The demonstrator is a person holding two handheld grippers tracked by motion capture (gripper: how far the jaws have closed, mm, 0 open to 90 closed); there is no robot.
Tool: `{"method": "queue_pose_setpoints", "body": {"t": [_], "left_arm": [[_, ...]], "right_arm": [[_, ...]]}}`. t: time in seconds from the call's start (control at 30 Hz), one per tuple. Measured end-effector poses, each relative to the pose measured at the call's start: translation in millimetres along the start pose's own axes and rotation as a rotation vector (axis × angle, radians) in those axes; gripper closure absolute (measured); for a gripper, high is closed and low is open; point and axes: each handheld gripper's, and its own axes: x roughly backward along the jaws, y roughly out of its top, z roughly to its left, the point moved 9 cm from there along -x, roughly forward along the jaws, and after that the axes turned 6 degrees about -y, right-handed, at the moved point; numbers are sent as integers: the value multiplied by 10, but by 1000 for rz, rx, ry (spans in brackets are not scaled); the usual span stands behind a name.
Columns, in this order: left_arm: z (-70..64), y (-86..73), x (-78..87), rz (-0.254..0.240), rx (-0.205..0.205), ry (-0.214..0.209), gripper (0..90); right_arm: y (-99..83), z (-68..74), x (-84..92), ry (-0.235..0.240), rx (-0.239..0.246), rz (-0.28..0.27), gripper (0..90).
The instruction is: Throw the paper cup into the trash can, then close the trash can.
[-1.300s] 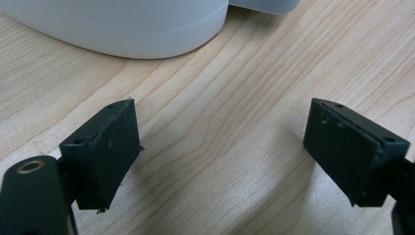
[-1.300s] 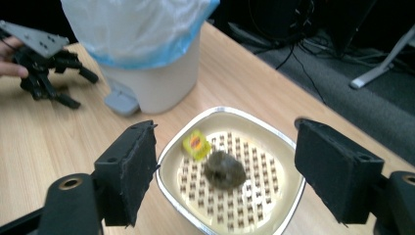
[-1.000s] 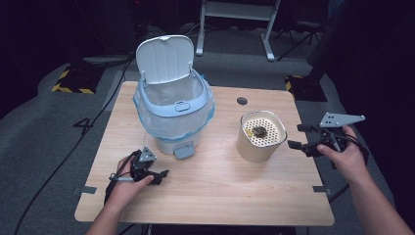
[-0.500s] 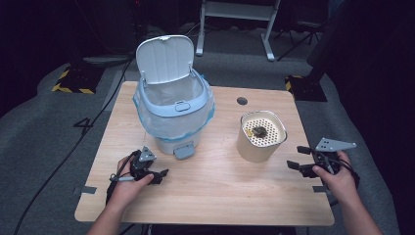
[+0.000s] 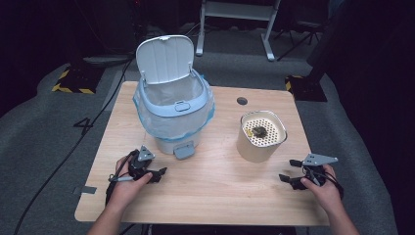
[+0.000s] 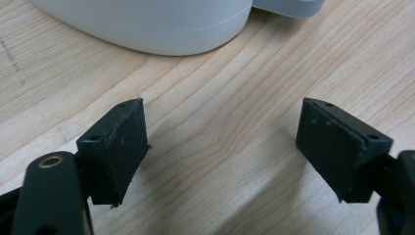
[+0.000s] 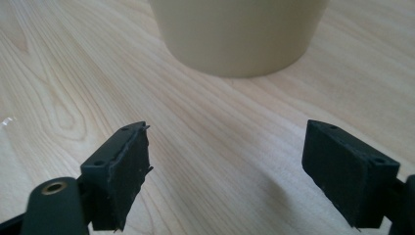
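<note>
A pale blue pedal bin (image 5: 173, 117) with a clear liner stands at the table's back left, its white lid up. Its base (image 6: 161, 24) sits just beyond my left gripper (image 5: 160, 174), which rests on the wood at the front left. That gripper (image 6: 235, 142) is open and its jaws have just been closing a little, with nothing between them. To the right stands a cream container (image 5: 259, 142) with a perforated top carrying a dark clump (image 5: 258, 131). My right gripper (image 5: 288, 170) lies low, in front of it. Its jaws (image 7: 235, 161) have just been opening and hold nothing; the container (image 7: 240, 34) is ahead.
The bin's pedal (image 5: 184, 150) juts toward the table's front. A round cable hole (image 5: 242, 101) sits near the wooden table's (image 5: 220, 196) back edge. A metal stand (image 5: 235, 10) and striped floor tape (image 5: 73, 83) lie beyond it. A cable trails from the left gripper.
My right hand has come down from beside the cream container to the tabletop at the front right, and its jaws stand wider. The left hand has stayed put.
</note>
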Motion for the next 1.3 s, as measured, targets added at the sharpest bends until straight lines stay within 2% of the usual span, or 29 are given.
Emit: {"method": "queue_pose_setpoints", "body": {"t": [0.1,0.23,0.43,0.7,0.8,1.0,1.3], "left_arm": [[16,5,33,-11,1,8,207],[12,32,89,-41,23,-17,206],[17,77,195,-98,57,-52,191],[64,162,368,-146,76,-46,186],[84,253,491,-183,86,-76,197],[148,457,805,-232,24,-98,201],[209,904,1273,-356,-11,-128,226]], "right_arm": [[-81,13,-66,-5,7,8,174],[-158,22,-139,-10,41,32,155],[-158,16,-144,-27,34,35,148],[-158,24,-146,-37,23,36,147],[-159,24,-145,-37,22,36,147],[-158,23,-146,-38,23,36,147],[-159,24,-146,-38,22,36,147]]}}
